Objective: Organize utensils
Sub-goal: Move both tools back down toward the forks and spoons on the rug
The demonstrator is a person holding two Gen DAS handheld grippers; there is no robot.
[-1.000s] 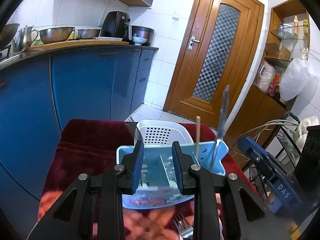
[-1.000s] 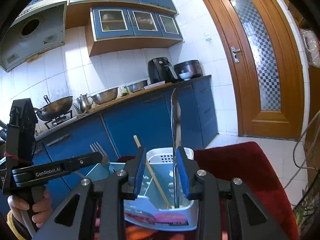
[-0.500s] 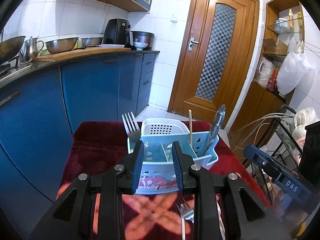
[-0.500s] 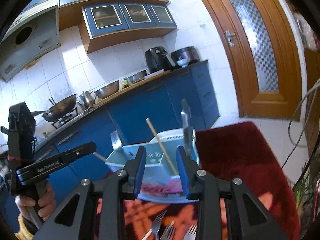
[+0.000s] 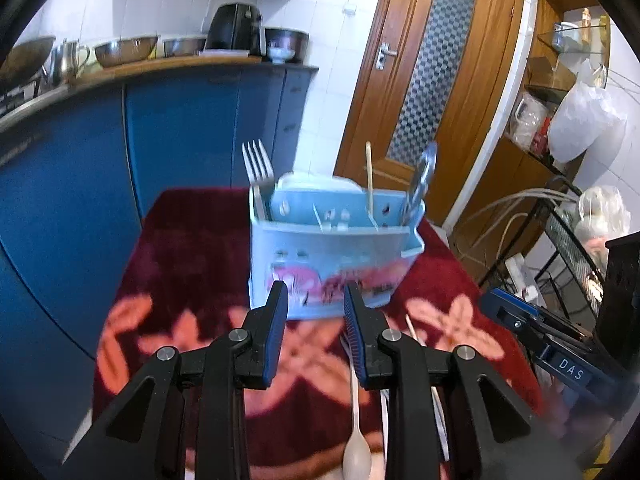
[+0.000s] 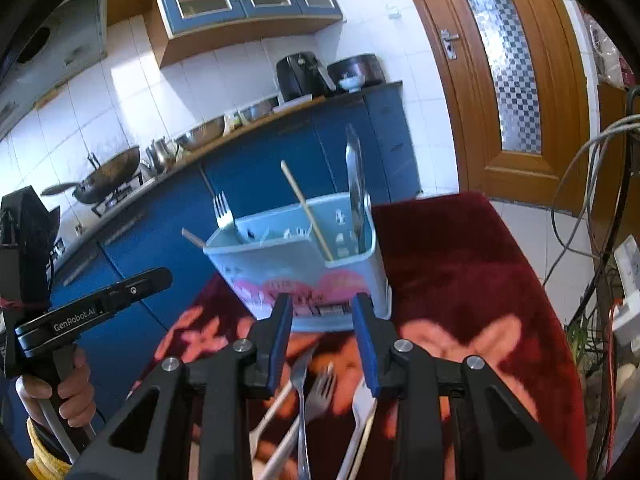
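A light blue utensil caddy (image 5: 332, 248) with pink print stands on a dark red flowered cloth (image 5: 192, 264). In it stand a fork (image 5: 256, 160) at the left, a wooden chopstick (image 5: 369, 176) and a metal knife (image 5: 420, 184) at the right. My left gripper (image 5: 316, 300) hovers open and empty just short of the caddy's front. My right gripper (image 6: 322, 312) is also open and empty before the caddy (image 6: 304, 264). Below it on the cloth lie loose forks (image 6: 304, 392), and a white spoon (image 5: 354, 432) lies under the left gripper.
Blue kitchen cabinets (image 5: 180, 136) with pots on the counter run along the left. A wooden door (image 5: 432, 80) is behind, and shelves and cables (image 5: 520, 208) are to the right. A hand (image 6: 68, 396) holds the left gripper's handle at the cloth's left side.
Both grippers have drawn back from the caddy and tipped down. The caddy looks smaller, and the loose forks and spoon on the cloth have come into view.
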